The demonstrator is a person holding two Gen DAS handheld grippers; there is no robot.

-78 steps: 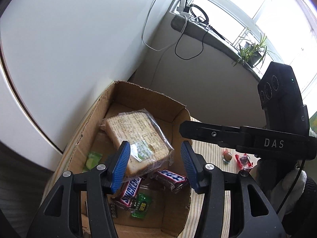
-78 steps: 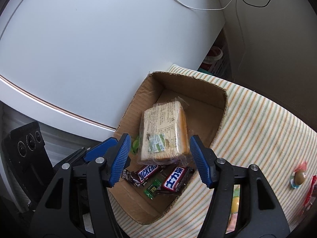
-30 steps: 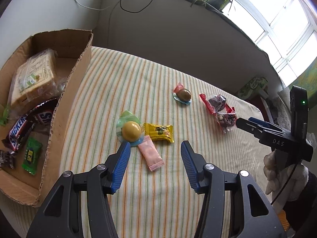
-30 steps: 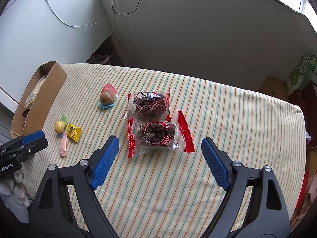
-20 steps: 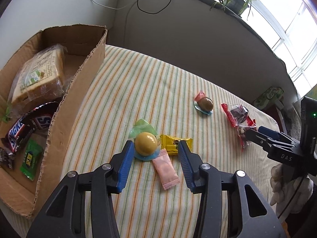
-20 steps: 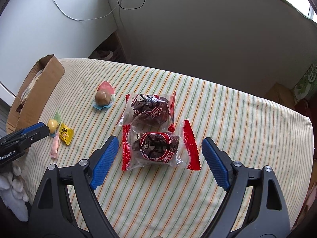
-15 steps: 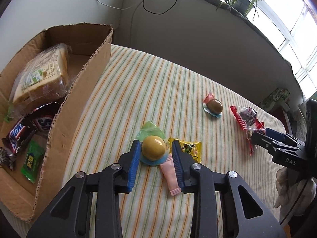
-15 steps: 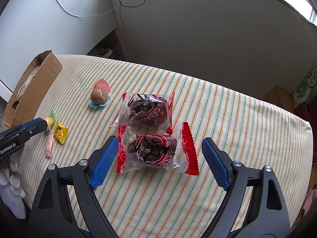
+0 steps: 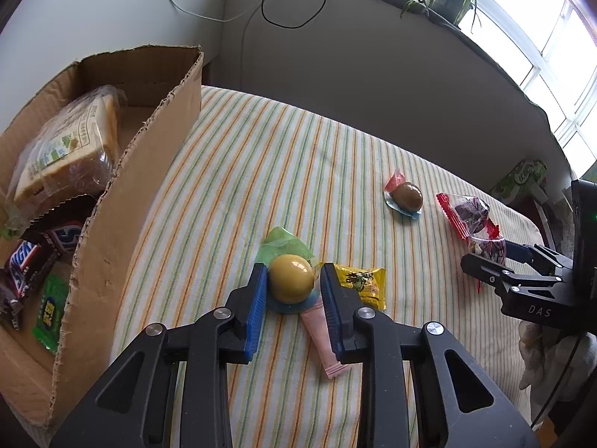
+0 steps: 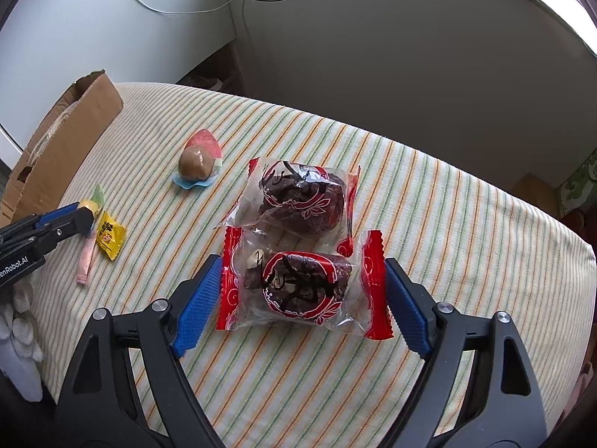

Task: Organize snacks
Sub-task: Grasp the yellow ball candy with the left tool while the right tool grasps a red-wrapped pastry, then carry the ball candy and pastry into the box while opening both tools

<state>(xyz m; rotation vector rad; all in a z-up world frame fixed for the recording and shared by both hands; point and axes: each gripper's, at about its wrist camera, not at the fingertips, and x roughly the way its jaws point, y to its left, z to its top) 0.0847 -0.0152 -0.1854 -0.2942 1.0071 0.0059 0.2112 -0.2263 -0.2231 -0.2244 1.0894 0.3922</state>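
1. Between the left gripper (image 9: pixel 293 289) pads sits a yellow ball snack (image 9: pixel 291 279), clenched from both sides on the striped cloth (image 9: pixel 261 171).
2. Just right lie a yellow sachet (image 9: pixel 360 283) and a pink stick (image 9: pixel 324 339), partly under the right pad.
3. Far left stands the box (image 9: pixel 123 201), holding bread (image 9: pixel 67 145).
4. Spread wide, the right gripper (image 10: pixel 300 300) straddles a red-ended cake (image 10: pixel 302 285); a second cake (image 10: pixel 298 198) touches its far side.

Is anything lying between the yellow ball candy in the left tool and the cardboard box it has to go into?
Nothing visible lies on the striped cloth between the round yellow ball candy, flanked by the left tool, and the brown cardboard box. Only the box's near wall stands there, so the candy must be lifted over it.
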